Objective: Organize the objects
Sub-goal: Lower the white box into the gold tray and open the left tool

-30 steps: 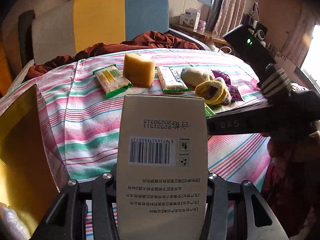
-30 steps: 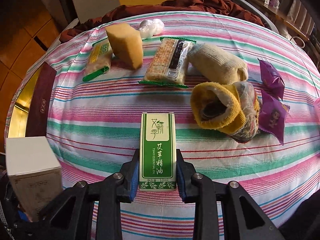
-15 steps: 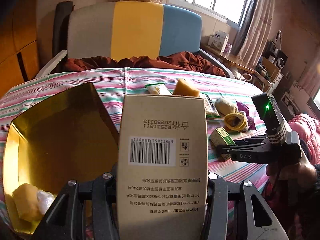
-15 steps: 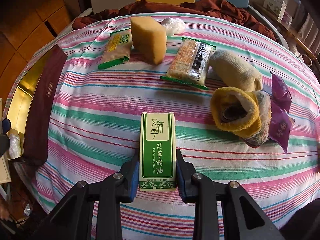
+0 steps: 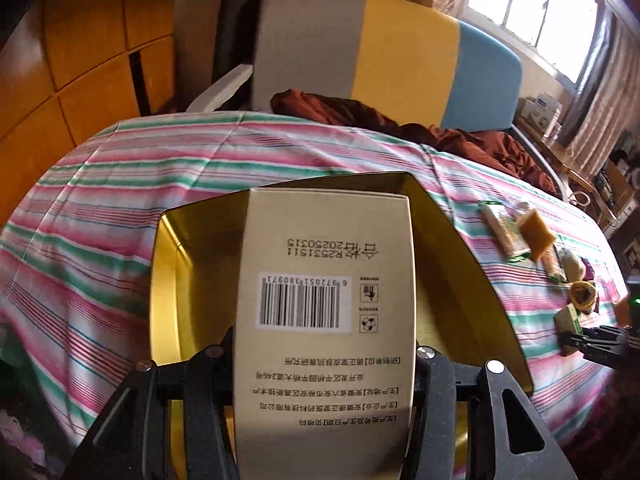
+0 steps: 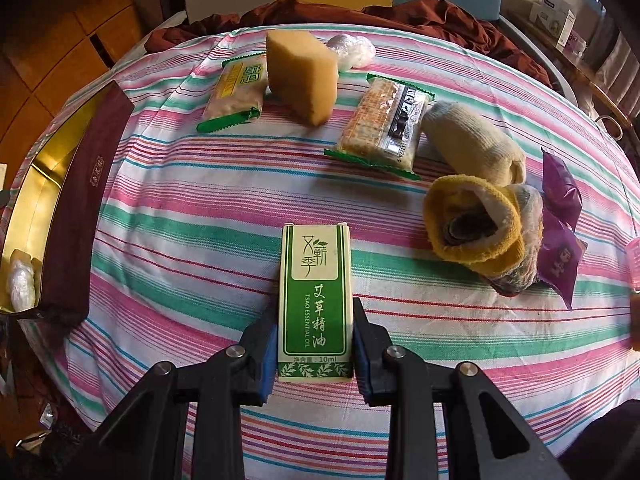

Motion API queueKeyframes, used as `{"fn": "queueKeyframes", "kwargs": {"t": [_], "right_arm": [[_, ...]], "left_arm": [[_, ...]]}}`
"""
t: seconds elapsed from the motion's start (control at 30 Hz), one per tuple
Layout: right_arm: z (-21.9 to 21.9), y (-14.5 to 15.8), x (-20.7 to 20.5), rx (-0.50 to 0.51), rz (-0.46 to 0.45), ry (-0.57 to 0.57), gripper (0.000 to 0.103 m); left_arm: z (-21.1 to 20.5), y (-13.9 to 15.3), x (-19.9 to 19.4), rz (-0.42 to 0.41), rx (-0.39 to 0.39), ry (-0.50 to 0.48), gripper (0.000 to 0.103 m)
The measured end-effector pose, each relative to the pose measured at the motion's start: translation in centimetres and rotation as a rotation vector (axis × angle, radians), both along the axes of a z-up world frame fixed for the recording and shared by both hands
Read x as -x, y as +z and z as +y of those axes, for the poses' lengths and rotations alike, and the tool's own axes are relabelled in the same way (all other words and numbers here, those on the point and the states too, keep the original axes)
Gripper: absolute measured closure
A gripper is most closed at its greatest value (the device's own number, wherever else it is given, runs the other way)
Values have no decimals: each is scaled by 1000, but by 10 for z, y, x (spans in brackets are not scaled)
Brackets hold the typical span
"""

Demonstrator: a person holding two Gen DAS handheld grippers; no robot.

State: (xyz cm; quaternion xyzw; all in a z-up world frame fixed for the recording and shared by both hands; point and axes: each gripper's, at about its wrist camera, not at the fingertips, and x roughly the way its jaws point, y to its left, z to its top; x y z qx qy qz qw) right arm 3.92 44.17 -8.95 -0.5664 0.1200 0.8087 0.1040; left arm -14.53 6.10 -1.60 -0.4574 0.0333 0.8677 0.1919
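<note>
1. Currently the left claw point(image 5: 324, 364) is pinching a beige carton point(image 5: 326, 320) by its two sides, barcode face toward the camera, print upside down.
2. Right claw point(image 6: 314, 340) is pressed onto a small green oil box point(image 6: 314, 300); blue pads touch both long sides. Box sits just above the striped bedsheet point(image 6: 200, 200).
3. Gold tray point(image 5: 192, 280), open side up, lies directly behind and under the beige carton in the left wrist view. In the right wrist view the same tray point(image 6: 44, 184) sits at the sheet's left edge, with its maroon wall facing the bed centre and two small wrapped items in its near corner.
4. Change from a second ago: left view then faced the snack row across the bed with the tray only at frame left; now the tray fills the centre and the snacks have shifted far right. Right view is almost unchanged, the oil box held the same.
5. Sponge block point(image 6: 302, 76), two cracker packs, rolled socks point(image 6: 480, 224) and purple sachets lie beyond the oil box, well apart from it.
6. Open sheet lies between the oil box and the tray wall.
</note>
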Motion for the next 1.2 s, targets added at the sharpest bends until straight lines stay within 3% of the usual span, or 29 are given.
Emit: {"fn": "queueKeyframes", "kwargs": {"t": [0.17,0.33,0.83,0.97,1.2], "right_arm": [[1,-1,0,3,1,-2,73],[1,-1,-1,1,0,-1,73],[1,-1,0,1,0,-2,73],[0,-1,0,1,0,-2,72],[-1,-1,1,-8,-2,4,73]], "left_arm": [[-29,-36,37,-112,28,107,52],[-33,-58,49,-161,72,134,52],[-21,-62,47,-146,123,156,51],[-23,-60,44,-152,115,167,36],[-33,-35,22,-64,91,188,36]]}}
